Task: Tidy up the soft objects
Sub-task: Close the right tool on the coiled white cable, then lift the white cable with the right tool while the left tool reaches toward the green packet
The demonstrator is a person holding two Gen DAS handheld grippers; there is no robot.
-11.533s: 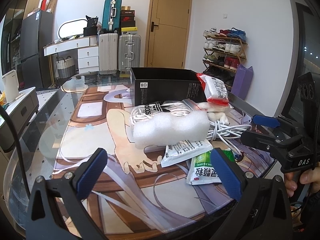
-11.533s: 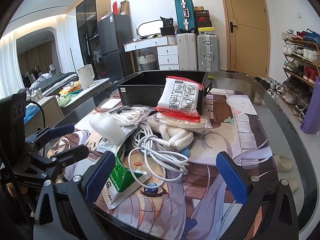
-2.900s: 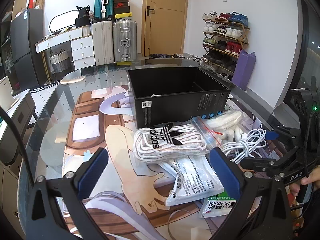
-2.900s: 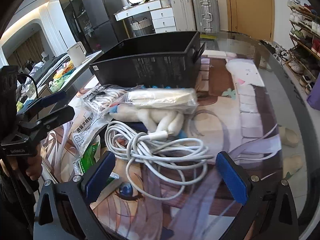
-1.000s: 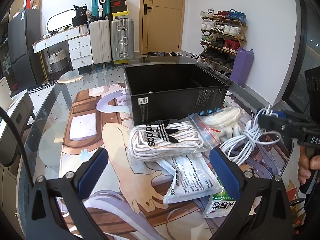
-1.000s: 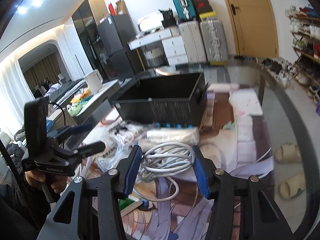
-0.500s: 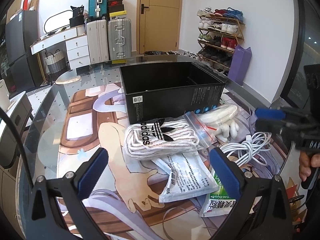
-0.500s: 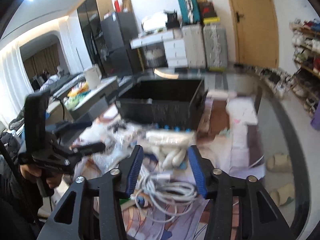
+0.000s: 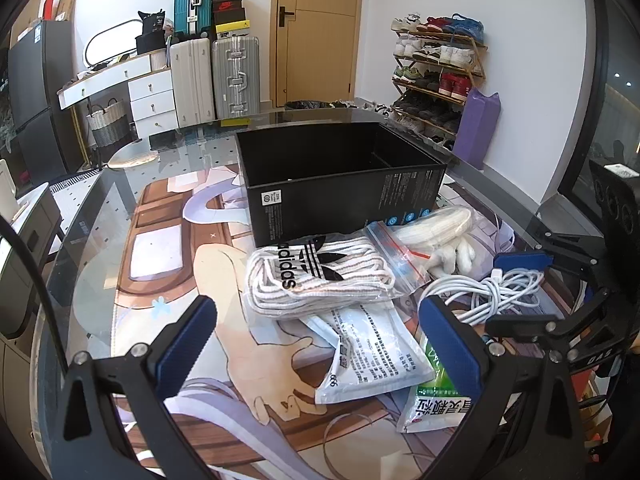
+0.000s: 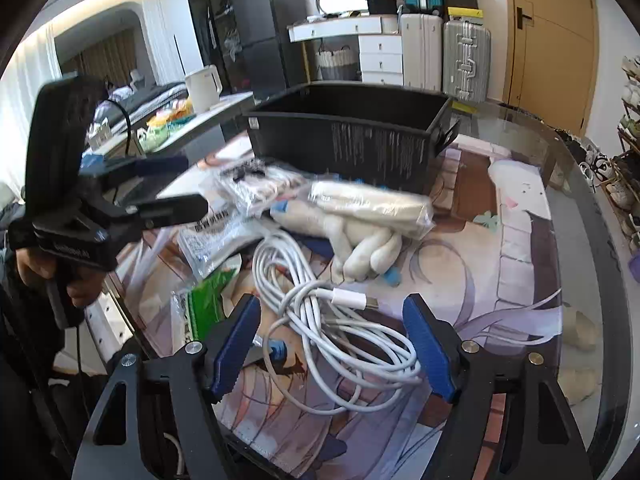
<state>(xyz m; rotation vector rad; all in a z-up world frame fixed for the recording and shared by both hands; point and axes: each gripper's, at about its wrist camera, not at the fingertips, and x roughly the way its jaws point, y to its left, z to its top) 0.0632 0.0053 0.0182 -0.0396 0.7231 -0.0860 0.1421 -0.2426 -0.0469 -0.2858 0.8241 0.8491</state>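
At nine o'clock of the table (image 9: 100,216) only bare printed mat is seen, and the left tongs (image 9: 316,344) are held over it at six o'clock, spread wide with nothing between the pads. Just past them, toward the centre, a bag of laces (image 9: 320,276) is laid on top of a flat white pouch (image 9: 372,356), with a green pouch (image 9: 436,404) at five o'clock beside it. Behind the laces, at twelve o'clock, the black box (image 9: 340,188) is set; the part of its inside that can be seen looks empty, so no item can be counted as stowed, as far as the pictures show. At two o'clock of the laces a bag of white cloth (image 10: 372,204) is leaned against the box wall, with a pale stuffed piece (image 10: 368,256) poking out below it. Farther right, at three o'clock, the white cable (image 10: 340,320) is heaped loose on the mat. The right tongs (image 10: 332,348) are set low around that cable and are opening; the coil is seen between the pads but is not pressed by them. The cable thus appears to have been let go on the table rather than in the box. By this reading the sorting is barely begun: laces, pouches, cloth bag, stuffed piece and cable are all left outside the box.
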